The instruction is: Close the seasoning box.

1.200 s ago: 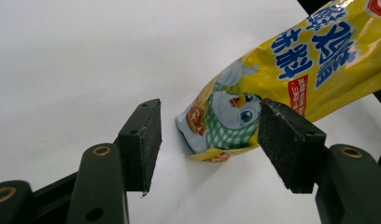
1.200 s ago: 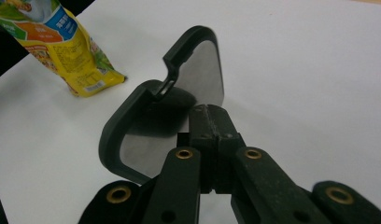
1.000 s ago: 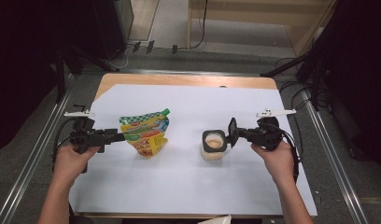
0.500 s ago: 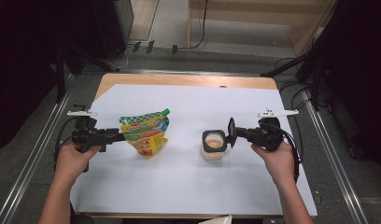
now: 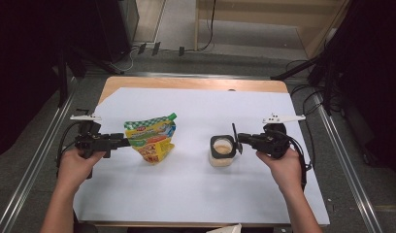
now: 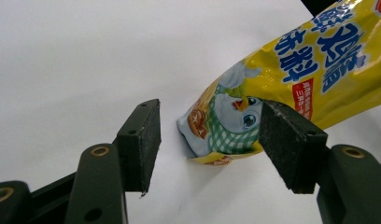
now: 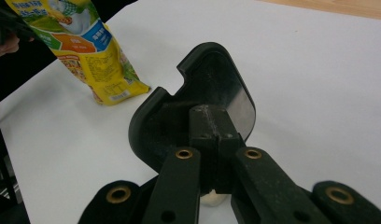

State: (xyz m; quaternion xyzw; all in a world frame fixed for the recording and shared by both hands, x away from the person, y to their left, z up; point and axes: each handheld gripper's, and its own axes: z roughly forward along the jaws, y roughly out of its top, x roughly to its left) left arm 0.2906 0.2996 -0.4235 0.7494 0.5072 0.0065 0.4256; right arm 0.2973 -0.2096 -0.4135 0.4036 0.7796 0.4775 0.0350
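Observation:
A yellow and green snack pouch (image 5: 150, 138) stands tilted on the white sheet at the left. My left gripper (image 5: 124, 141) is at its left edge, lying level. In the left gripper view its jaws (image 6: 212, 123) are open around the pouch's lower corner (image 6: 226, 126), with a gap at the left pad (image 6: 144, 140). At the right sits a small clear jar (image 5: 221, 154) with pale contents and a black rim. My right gripper (image 5: 239, 138) is shut on the jar's black flip lid (image 7: 212, 88), which stands raised beside the opening. The pouch (image 7: 86, 51) shows far off.
A white sheet (image 5: 201, 194) covers most of the wooden table (image 5: 186, 83). Metal rails (image 5: 341, 165) run along both sides, and cables lie on the floor beyond the far edge. A small white thing (image 5: 226, 228) pokes in at the near edge.

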